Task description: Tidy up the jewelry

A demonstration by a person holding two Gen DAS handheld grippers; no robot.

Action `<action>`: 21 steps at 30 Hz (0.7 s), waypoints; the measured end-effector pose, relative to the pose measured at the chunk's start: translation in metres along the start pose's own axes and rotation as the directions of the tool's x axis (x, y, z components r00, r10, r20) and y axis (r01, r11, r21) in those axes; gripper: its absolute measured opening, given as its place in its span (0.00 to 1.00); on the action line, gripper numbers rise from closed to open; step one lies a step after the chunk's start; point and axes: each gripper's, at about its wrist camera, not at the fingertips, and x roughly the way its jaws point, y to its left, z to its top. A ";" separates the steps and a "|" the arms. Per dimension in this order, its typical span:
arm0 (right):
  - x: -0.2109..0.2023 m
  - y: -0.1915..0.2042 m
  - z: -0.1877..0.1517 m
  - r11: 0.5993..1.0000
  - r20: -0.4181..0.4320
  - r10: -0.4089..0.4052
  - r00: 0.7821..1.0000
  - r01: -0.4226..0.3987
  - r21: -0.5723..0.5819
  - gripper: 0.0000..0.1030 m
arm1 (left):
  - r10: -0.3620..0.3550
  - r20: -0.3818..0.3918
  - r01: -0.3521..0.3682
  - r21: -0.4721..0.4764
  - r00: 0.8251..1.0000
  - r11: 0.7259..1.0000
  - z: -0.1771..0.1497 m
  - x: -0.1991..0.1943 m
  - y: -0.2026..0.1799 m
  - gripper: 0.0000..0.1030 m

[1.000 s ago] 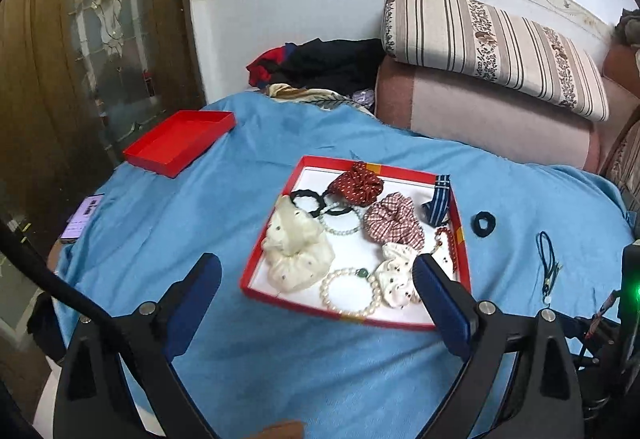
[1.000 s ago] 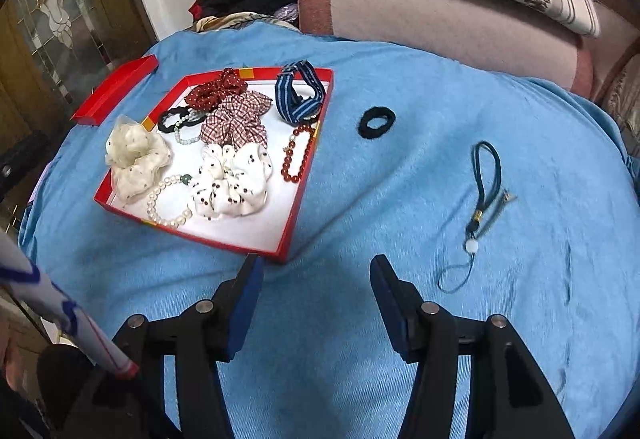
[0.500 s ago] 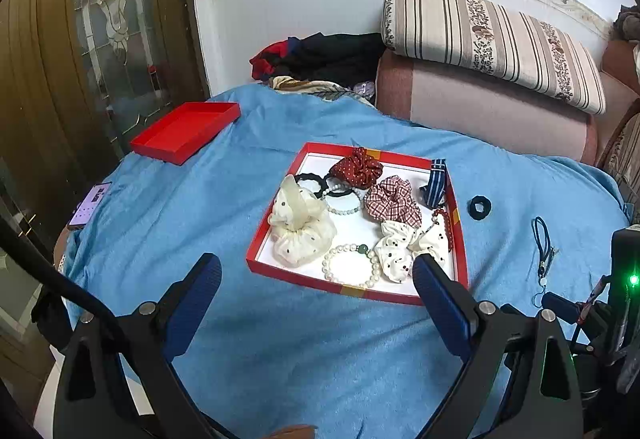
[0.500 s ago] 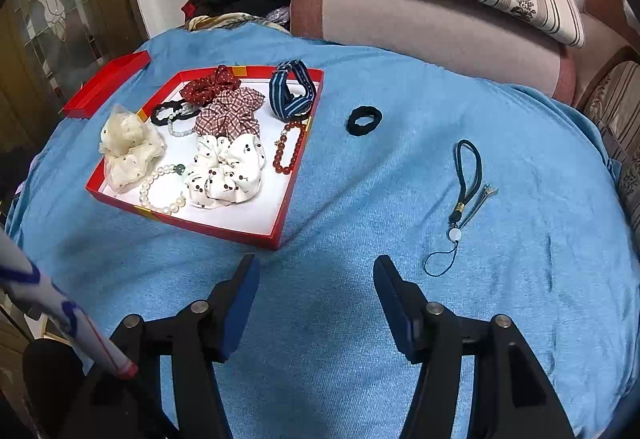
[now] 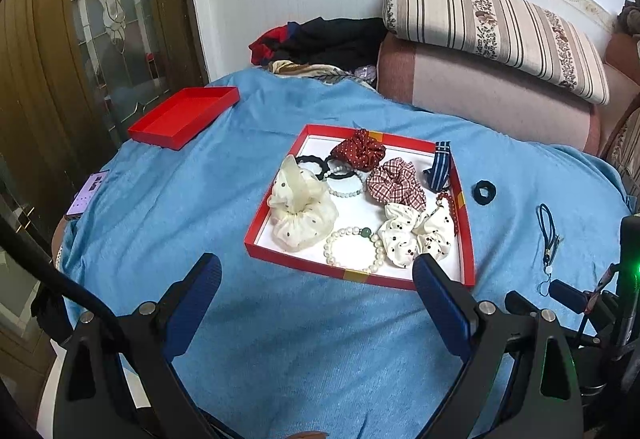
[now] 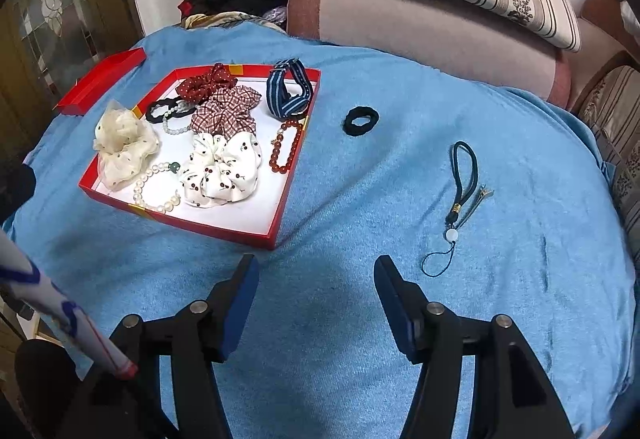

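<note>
Right gripper (image 6: 316,271) gapes; lanyard (image 6: 460,195) (straight) lies lengthwise away.

Your red tray (image 6: 280,217) holds scrunchies and bead bracelets; a black hair tie (image 6: 360,121) and a dark lanyard (image 6: 460,195) lie outside it, flat on the blue cloth.

place: home living room | evidence: sofa (image 5: 480,91), striped cushion (image 5: 492,23), glazed wooden door (image 5: 100,19)
</note>
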 end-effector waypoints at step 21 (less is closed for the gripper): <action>-0.014 0.016 0.017 0.998 0.085 -0.061 0.995 0.063 -0.024 0.65 | 0.012 -0.009 -0.012 0.008 1.000 1.000 -0.014 -0.001 0.006 0.93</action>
